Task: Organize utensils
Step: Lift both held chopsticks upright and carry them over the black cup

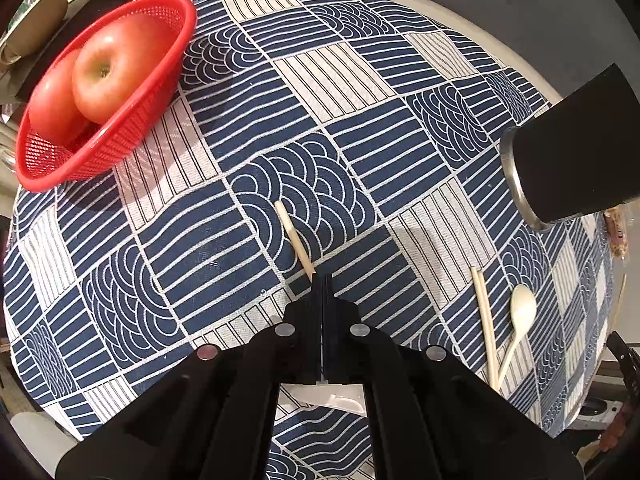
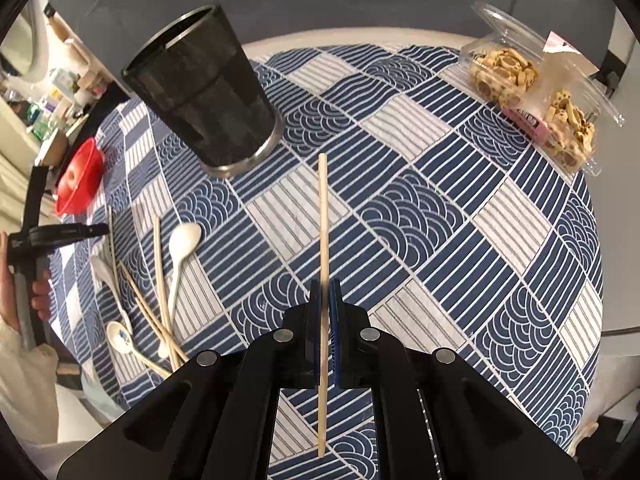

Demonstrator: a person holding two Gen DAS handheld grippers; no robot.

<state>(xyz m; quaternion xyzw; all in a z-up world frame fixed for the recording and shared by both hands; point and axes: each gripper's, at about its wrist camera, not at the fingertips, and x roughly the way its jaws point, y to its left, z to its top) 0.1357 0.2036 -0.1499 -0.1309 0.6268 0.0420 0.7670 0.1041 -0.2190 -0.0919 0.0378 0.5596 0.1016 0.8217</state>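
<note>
My left gripper (image 1: 322, 278) points steeply down at the tablecloth, shut on a pale chopstick (image 1: 294, 236) whose near end vanishes between the tips. A white piece (image 1: 340, 400) lies underneath it. My right gripper (image 2: 325, 282) is shut on another chopstick (image 2: 323, 220), which runs straight forward through the jaws and sticks out behind them. The black metal cup (image 2: 200, 92) stands ahead-left of it, and appears at the right edge as the cup (image 1: 572, 148). A cream spoon (image 2: 182, 240), loose chopsticks (image 2: 160, 272) and two ceramic spoons (image 2: 120, 336) lie at the left, by my left gripper (image 2: 106, 230).
A red basket (image 1: 52, 176) with two apples (image 1: 108, 76) sits at the table's far left. A clear box of biscuits (image 2: 532, 92) stands at the far right. A hand (image 2: 40, 292) holds the left tool. The round table's edge (image 1: 520, 60) curves behind.
</note>
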